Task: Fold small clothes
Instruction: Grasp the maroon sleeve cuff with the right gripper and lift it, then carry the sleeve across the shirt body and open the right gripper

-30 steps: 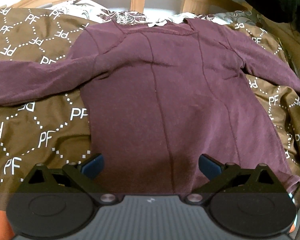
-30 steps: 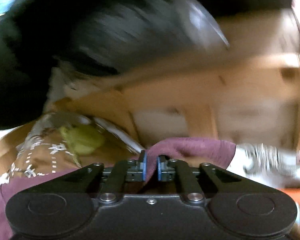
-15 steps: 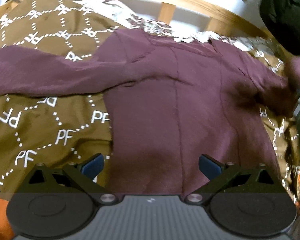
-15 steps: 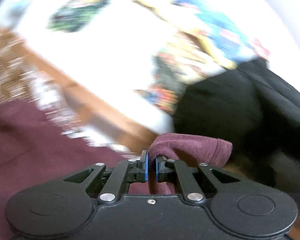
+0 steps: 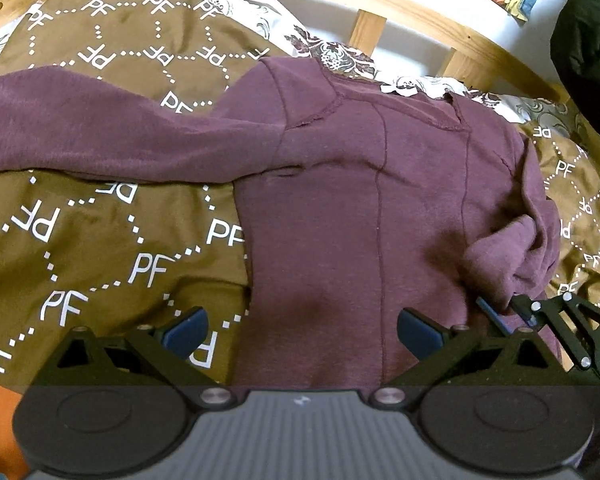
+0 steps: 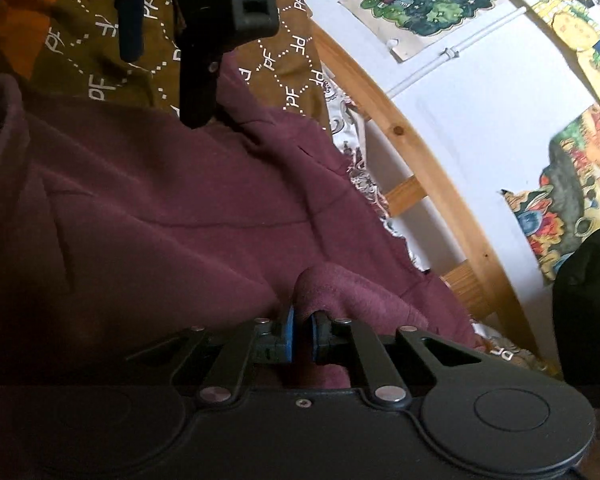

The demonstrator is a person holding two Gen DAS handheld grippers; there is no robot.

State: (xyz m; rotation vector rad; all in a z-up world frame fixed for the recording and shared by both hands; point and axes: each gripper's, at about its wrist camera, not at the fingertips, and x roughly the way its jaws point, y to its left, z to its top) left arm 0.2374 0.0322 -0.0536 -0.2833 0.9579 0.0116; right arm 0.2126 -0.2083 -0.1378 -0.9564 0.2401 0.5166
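Your right hand-held gripper (image 6: 301, 334) is letting go of the sleeve (image 6: 332, 280) it pinches (first fold); your left hand-held gripper (image 5: 302, 326), wide and empty, grabs the other sleeve (image 5: 100, 128) next.

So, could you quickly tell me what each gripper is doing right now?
Left gripper: open, holding nothing, above the maroon top.
Right gripper: jaws opening, the top's sleeve between the pads.

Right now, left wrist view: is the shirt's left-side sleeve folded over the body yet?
No. That sleeve lies stretched out across the brown blanket, not over the shirt body.
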